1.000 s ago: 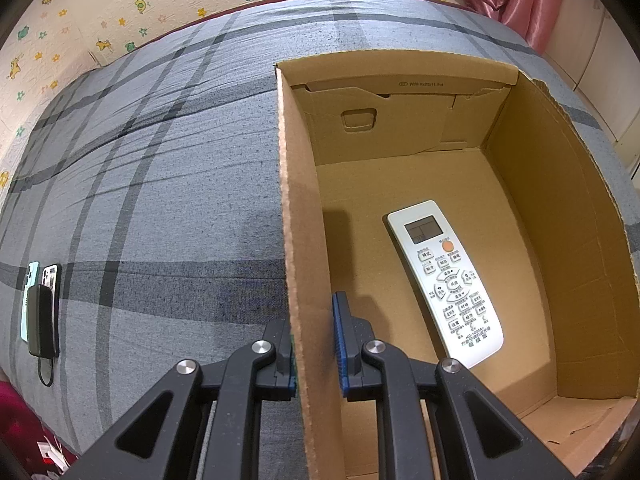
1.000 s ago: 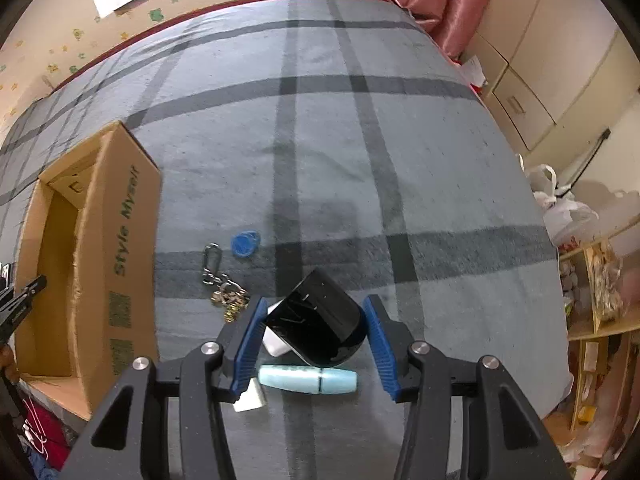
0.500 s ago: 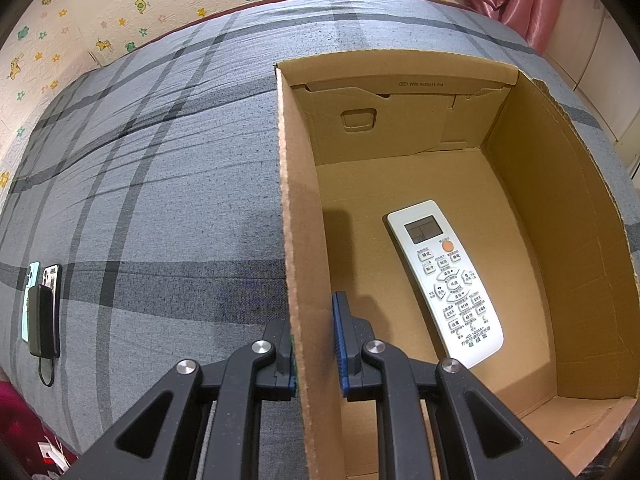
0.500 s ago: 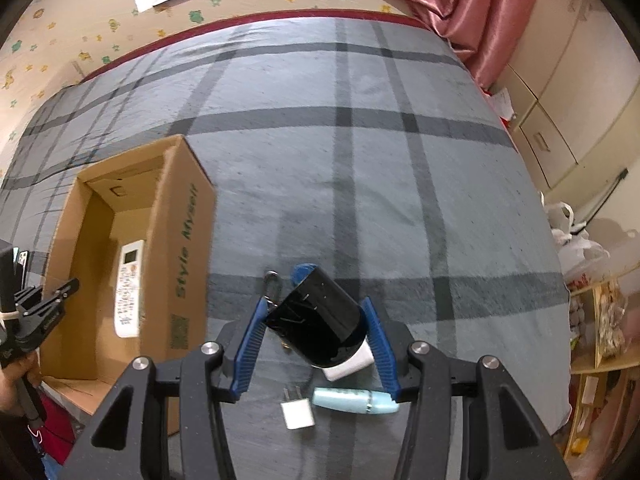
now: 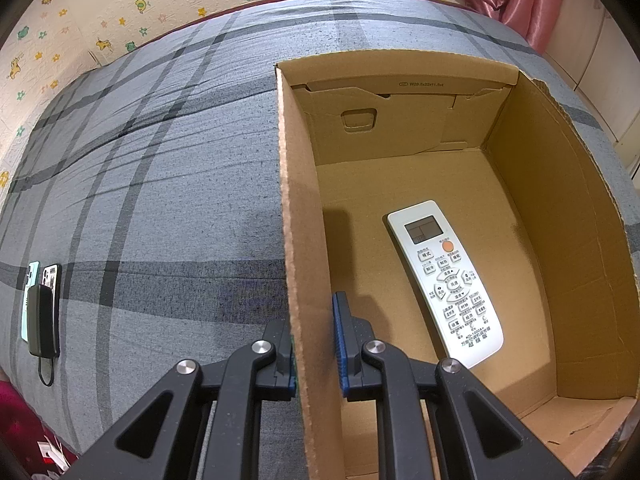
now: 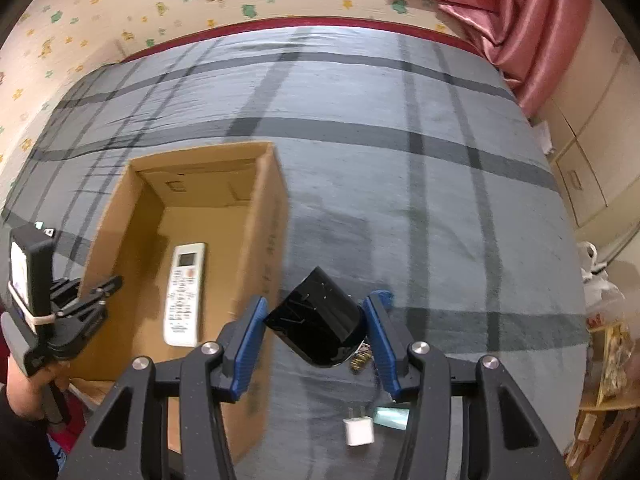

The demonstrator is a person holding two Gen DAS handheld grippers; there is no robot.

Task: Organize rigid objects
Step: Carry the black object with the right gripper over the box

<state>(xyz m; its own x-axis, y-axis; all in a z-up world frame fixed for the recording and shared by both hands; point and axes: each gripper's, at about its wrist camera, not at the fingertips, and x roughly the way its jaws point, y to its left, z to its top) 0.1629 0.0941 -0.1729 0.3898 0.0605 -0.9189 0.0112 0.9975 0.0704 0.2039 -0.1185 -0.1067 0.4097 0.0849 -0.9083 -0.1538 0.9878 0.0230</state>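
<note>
An open cardboard box [image 5: 560,208] [image 6: 264,216] sits on a grey plaid bed, with a white remote control [image 5: 444,280] [image 6: 184,292] lying flat on its floor. My left gripper [image 5: 316,348] is shut on the box's left wall, one finger outside and one inside; in the right wrist view that left gripper [image 6: 100,296] shows at the box's left side. My right gripper [image 6: 316,332] is shut on a glossy black device [image 6: 320,320], carried in the air just right of the box's right wall.
A white plug adapter [image 6: 359,431], a pale blue tube [image 6: 392,417] and part of a key bunch [image 6: 360,356] lie on the bed under my right gripper. Two phones and a black power bank [image 5: 40,312] lie at the bed's left edge. A pink curtain [image 6: 508,20] and cabinets stand right.
My right gripper has carried the black device up and left, from above the small items to beside the box. The left gripper and box have not moved.
</note>
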